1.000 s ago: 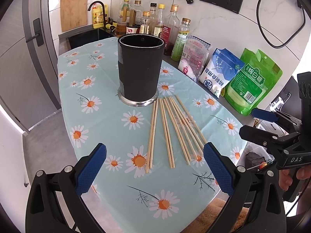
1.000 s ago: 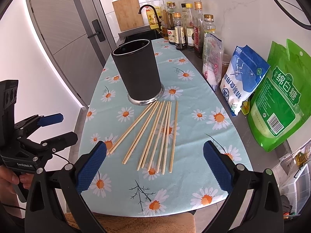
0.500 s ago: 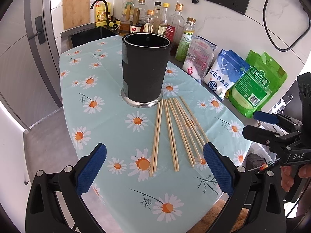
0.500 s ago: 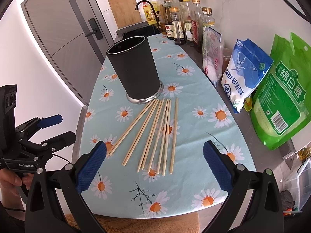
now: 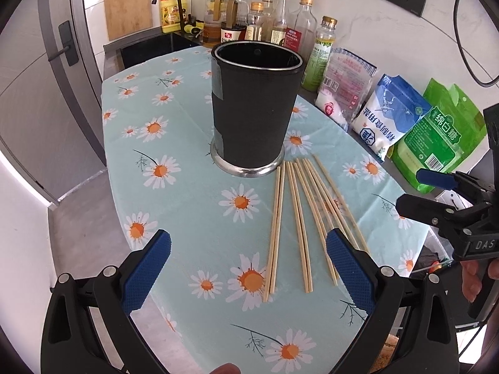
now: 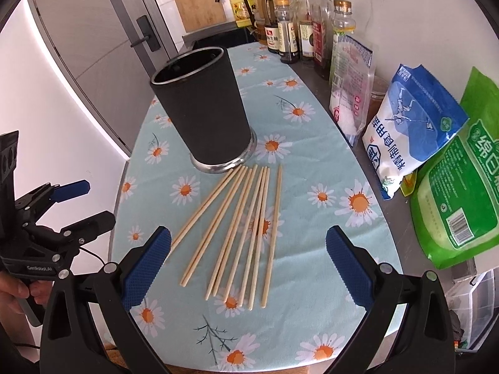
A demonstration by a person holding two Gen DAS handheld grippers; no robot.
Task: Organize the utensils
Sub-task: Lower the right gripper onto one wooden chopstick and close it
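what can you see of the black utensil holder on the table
The black utensil holder is a tall round cup, slightly wider at the rim, matte black outside with a shiny metal ring around its base. It stands upright on the daisy-print tablecloth, open end up, and looks empty as far as its inside shows. A taped-looking seam runs down one side. The far ends of the chopsticks lie close by its base; whether they touch it is unclear. Neither gripper touches it.

Open cloth (image 6: 312, 265) fronts chopsticks (image 6: 243, 227) (holder (image 6: 202, 115) blocks behind)
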